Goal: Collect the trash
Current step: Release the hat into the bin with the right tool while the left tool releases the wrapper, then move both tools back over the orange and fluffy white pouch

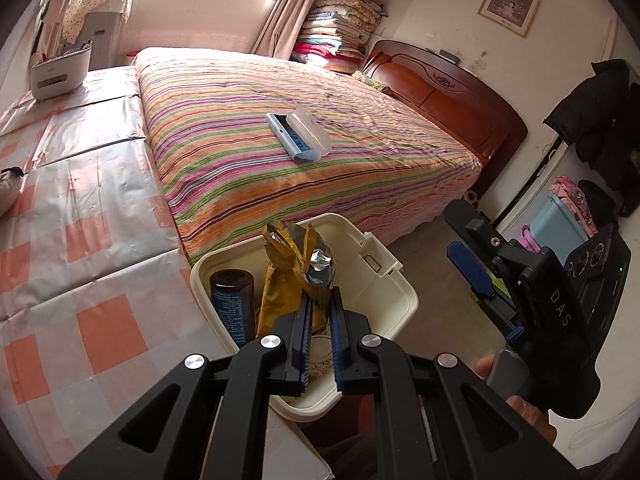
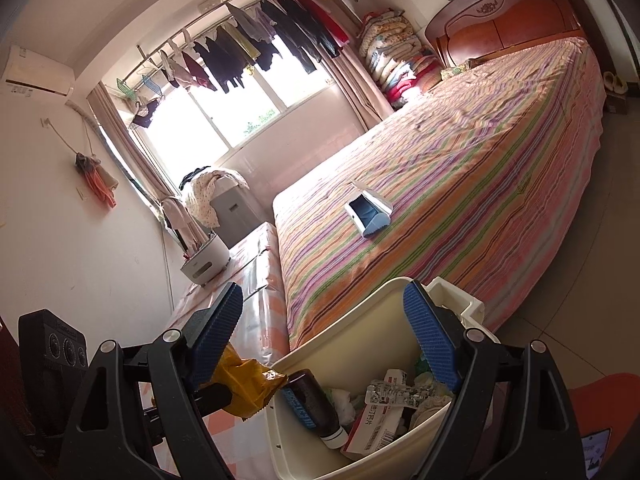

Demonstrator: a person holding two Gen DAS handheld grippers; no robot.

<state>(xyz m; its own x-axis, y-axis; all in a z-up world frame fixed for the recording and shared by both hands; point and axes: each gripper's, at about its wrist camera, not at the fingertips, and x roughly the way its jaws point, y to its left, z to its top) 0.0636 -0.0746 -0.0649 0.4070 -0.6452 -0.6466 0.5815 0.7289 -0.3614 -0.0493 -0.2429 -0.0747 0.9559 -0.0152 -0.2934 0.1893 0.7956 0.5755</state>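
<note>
My left gripper (image 1: 322,296) is shut on a crumpled gold snack wrapper (image 1: 286,264), held upright over the open cream bin (image 1: 384,276). A dark brown bottle (image 1: 234,300) leans inside the bin. My right gripper (image 1: 470,246) hovers open to the right of the bin. In the right wrist view my right gripper (image 2: 326,326) stands wide open above the bin (image 2: 360,312) with nothing between its pads. Below it lie the bottle (image 2: 310,404), a red and white medicine box (image 2: 376,420), a blister pack (image 2: 400,394) and tissue. The wrapper (image 2: 244,388) hangs at the bin's left rim.
A striped bed (image 1: 320,168) fills the room behind the bin, with a blue and white case (image 1: 298,134) lying on it. A plastic-covered checked surface (image 1: 80,220) runs along the left, bearing a white container (image 1: 60,70). The wooden headboard (image 1: 452,96) and hanging coats (image 1: 596,116) stand right.
</note>
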